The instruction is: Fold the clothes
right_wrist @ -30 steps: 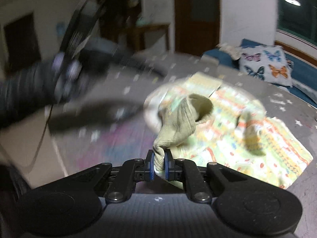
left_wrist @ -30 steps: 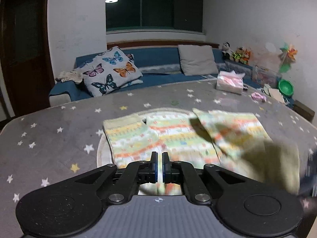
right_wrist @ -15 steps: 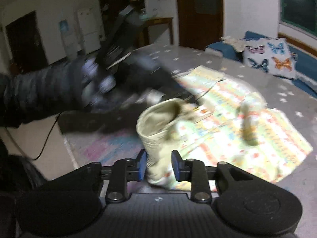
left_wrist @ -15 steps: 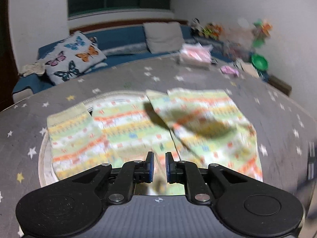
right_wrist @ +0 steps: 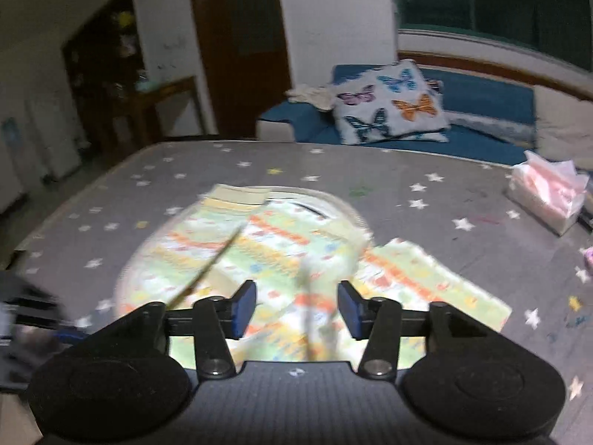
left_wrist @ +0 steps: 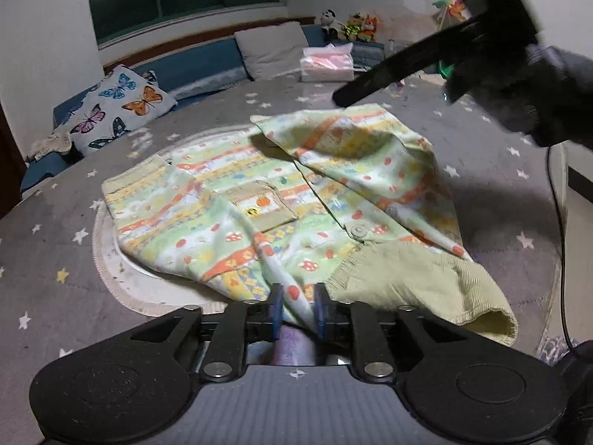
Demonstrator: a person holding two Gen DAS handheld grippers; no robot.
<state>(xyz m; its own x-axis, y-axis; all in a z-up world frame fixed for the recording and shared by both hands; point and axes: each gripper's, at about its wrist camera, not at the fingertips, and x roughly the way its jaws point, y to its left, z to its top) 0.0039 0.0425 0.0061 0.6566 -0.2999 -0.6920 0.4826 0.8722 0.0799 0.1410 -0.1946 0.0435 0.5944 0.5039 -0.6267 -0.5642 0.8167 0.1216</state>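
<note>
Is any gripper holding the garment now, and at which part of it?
Neither. Both have just been opening: a fold of the garment hem lies loose between the left gripper pads; the right gripper is wide open.

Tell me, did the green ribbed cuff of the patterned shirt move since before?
Yes. The green ribbed cuff was up in the right gripper; now it lies folded across the patterned shirt on the starry grey table.

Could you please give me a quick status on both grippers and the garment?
Left gripper and right gripper both just opening, fabric loose between jaws. Patterned garment partly folded on table. Nothing in the way.
</note>
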